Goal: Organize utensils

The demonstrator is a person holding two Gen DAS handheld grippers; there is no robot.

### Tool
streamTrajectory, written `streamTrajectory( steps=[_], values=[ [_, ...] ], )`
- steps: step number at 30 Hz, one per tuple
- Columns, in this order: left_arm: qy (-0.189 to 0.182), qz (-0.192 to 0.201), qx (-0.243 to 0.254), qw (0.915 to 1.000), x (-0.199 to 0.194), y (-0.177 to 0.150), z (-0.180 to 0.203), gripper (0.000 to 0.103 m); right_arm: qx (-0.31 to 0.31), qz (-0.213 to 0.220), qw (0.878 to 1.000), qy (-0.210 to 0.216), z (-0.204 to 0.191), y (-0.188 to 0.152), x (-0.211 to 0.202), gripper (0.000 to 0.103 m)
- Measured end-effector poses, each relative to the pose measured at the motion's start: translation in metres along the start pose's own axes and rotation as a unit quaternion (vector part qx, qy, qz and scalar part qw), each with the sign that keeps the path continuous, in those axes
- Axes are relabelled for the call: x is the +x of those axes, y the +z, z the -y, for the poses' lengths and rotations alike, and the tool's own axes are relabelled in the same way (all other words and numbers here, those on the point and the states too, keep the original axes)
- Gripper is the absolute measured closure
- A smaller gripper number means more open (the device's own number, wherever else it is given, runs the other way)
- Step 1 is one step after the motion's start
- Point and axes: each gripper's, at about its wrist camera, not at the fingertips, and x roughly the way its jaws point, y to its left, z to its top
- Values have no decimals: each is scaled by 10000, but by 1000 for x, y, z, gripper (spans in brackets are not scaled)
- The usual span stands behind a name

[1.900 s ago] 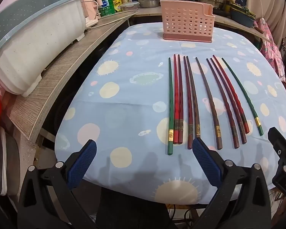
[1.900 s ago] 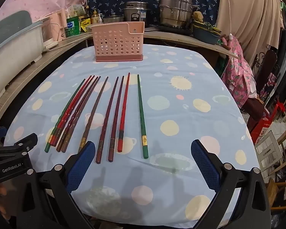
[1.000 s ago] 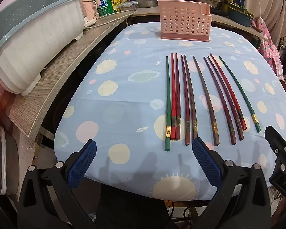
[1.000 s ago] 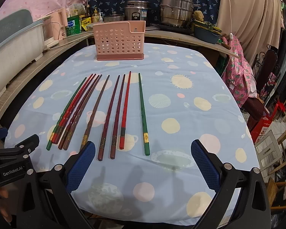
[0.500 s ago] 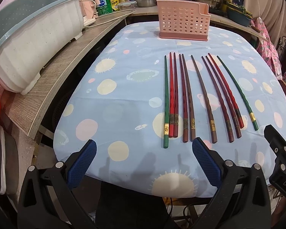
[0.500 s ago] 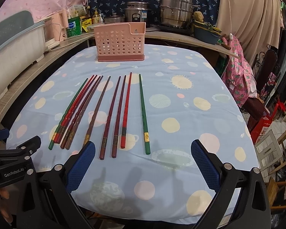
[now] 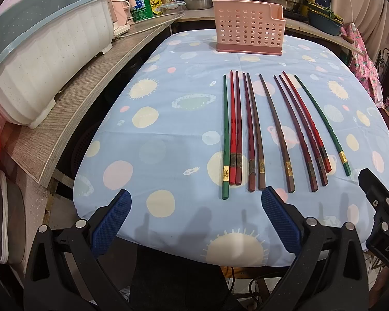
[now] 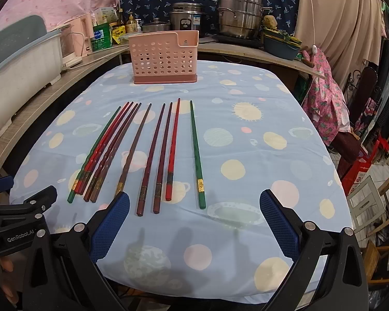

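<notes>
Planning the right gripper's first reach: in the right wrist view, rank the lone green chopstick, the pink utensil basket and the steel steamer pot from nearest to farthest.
1. Green chopstick, right end of the row, just ahead of the right gripper.
2. Pink utensil basket, table's far edge.
3. Steel steamer pot, back counter.

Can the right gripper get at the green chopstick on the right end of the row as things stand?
Probably yes. The right gripper is open and empty, and the green chopstick lies apart from the red chopstick beside it, its thick end nearest the fingers, with only bare tablecloth between.

Pink perforated basket (image 7: 249, 36), red, brown and green chopsticks (image 7: 256, 134), blue polka-dot tablecloth (image 7: 168, 129).
</notes>
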Motion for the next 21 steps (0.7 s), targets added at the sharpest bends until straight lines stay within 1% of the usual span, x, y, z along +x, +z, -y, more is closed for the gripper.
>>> streamTrajectory(
  steps=[11, 21],
  values=[
    [30, -2, -31, 10000, -6, -6, 0, 7, -52, 31, 9998, 178, -4, -3, -6, 7],
    [59, 59, -36, 10000, -13, -11, 1, 7, -50, 95, 9997, 238, -2, -7, -12, 7]
  ],
)
